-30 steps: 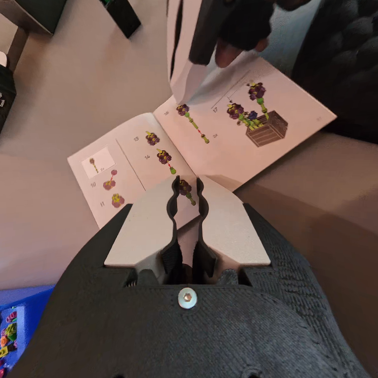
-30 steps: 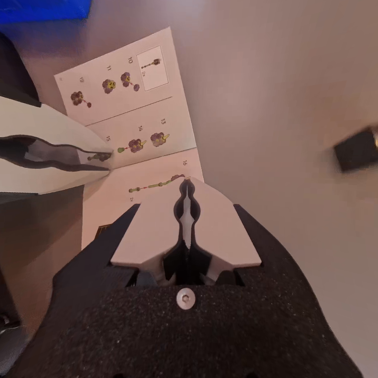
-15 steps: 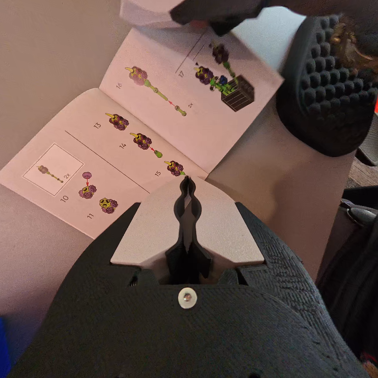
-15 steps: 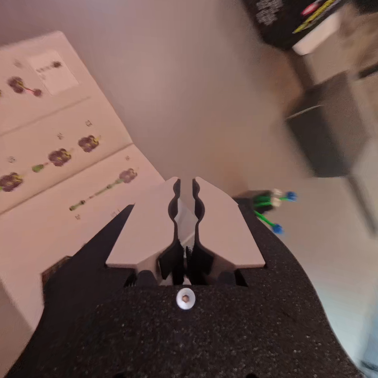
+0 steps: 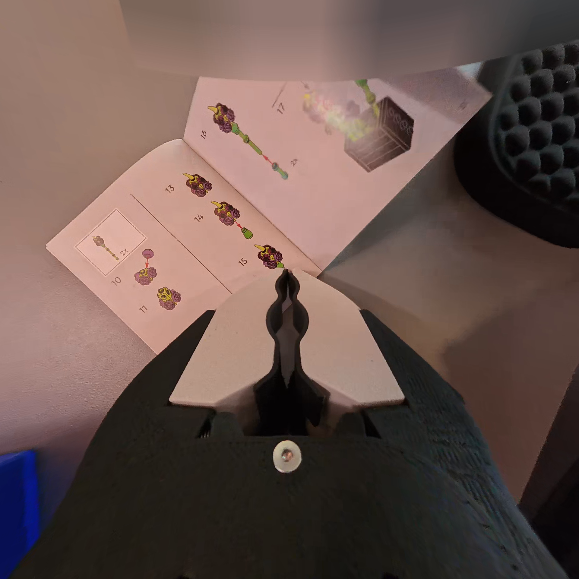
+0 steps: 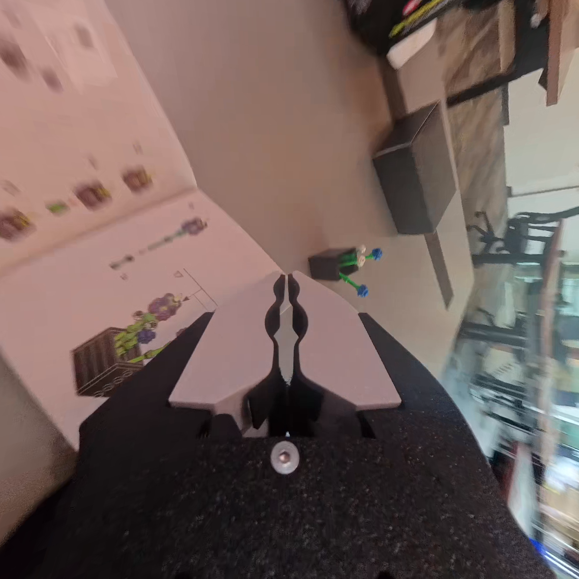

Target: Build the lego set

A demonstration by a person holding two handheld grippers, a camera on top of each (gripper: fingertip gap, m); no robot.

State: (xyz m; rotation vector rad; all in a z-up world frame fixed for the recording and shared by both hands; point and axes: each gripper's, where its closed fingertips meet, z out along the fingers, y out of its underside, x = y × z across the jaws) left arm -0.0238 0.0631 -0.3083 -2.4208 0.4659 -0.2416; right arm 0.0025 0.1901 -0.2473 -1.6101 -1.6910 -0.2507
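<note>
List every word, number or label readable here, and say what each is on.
I don't quote writing; these things carry it:
booklet: step numbers beside the flower drawings, sharp in the left wrist view, blurred in the right.
dark package, top of right wrist view: coloured label, too blurred to read.
Nothing else.

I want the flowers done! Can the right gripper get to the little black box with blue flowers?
Probably yes. The right gripper points almost at the black box, bare table between them, though its jaws look shut.

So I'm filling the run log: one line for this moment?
left tool shut, empty | right tool shut, empty | booklet open on table | dark box with blue flowers beyond right tool
</note>
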